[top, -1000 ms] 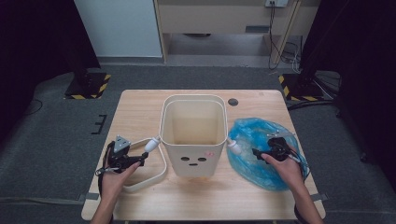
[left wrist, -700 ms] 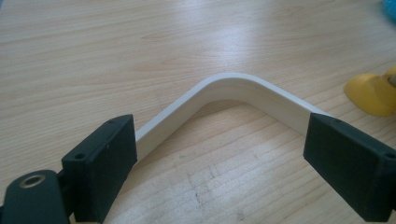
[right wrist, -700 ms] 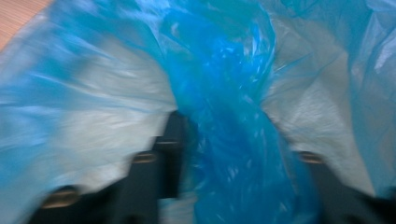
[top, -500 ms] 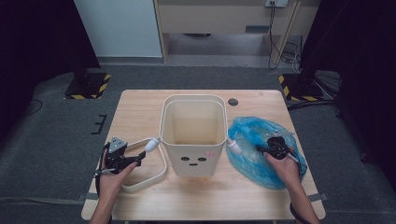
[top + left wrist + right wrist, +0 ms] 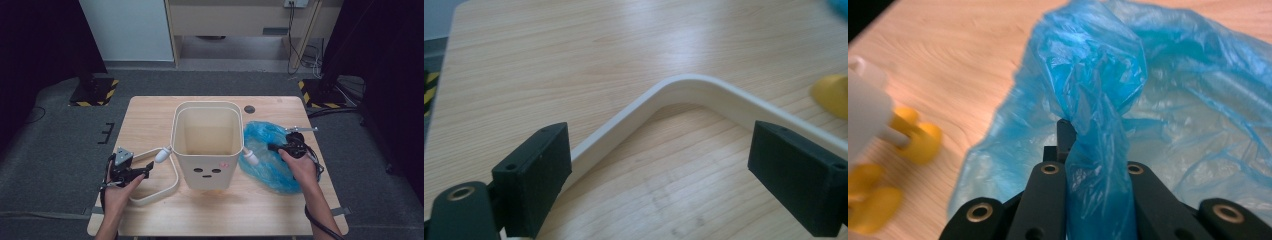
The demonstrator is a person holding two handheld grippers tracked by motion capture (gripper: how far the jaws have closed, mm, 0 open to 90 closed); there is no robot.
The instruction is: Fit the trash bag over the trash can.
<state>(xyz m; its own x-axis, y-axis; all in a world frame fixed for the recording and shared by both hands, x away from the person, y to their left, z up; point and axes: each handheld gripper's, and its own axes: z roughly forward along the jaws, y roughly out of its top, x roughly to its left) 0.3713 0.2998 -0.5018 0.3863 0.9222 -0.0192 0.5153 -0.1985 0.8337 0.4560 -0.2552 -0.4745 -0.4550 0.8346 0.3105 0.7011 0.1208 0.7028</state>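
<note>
Having just been closing, the right gripper (image 5: 274,148) is clenching and lifting the blue bag (image 5: 1098,100), the bin (image 5: 207,145) lying just to its left.

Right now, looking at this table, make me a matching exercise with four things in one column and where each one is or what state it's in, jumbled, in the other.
Things:
1. blue plastic bag
2. cream bin
3. cream frame
4. left tool

Places or states:
A. stands upright mid-table, with a face drawn on its front
B. open, its jaws either side of a flat rail
C. pinched in the shut right tool
D. lies flat on the wood, left of the bin

Right pairs: 1-C, 2-A, 3-D, 4-B
</note>
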